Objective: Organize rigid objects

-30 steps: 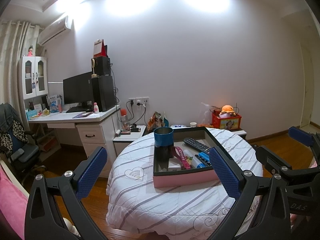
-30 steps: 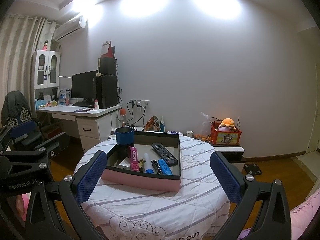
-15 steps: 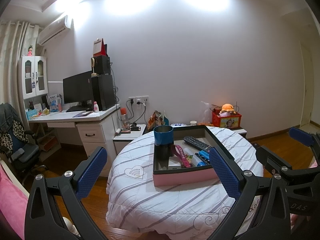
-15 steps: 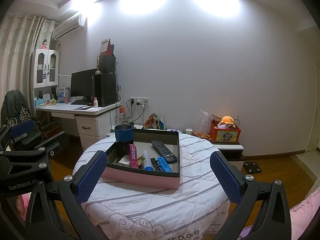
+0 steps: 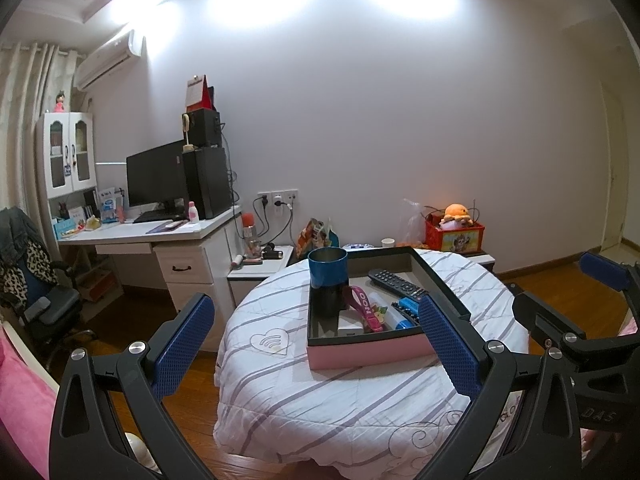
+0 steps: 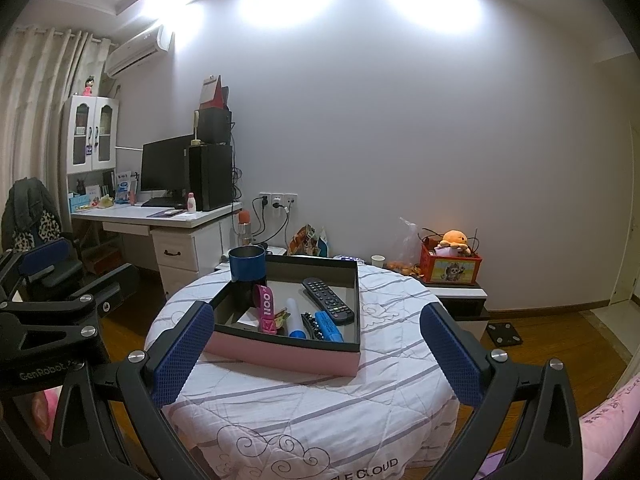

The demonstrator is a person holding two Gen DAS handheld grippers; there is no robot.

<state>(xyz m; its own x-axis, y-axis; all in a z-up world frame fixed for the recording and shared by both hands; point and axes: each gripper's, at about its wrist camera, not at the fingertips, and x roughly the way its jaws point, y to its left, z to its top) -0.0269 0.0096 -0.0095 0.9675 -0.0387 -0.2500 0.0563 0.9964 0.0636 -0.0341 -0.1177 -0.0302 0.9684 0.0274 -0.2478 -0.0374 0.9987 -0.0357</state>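
Hovering short of the round quilt-covered desk (image 6: 304,396), left gripper (image 5: 316,354) and right gripper (image 6: 316,358) stand spread and empty, while the black remote (image 6: 328,301), blue-black cup (image 6: 248,276) and pink strap (image 6: 266,312) lie inside the pink-walled tray (image 6: 280,350) at desk centre: either sorted already or awaiting removal.

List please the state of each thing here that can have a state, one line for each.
Left tool: open, holding nothing.
Right tool: open, holding nothing.
Pink box: open, no lid on it, on the round table.
Blue cup: upright in the box's far left corner.
Remote control: lying flat, buttons up.
Monitor: screen dark.
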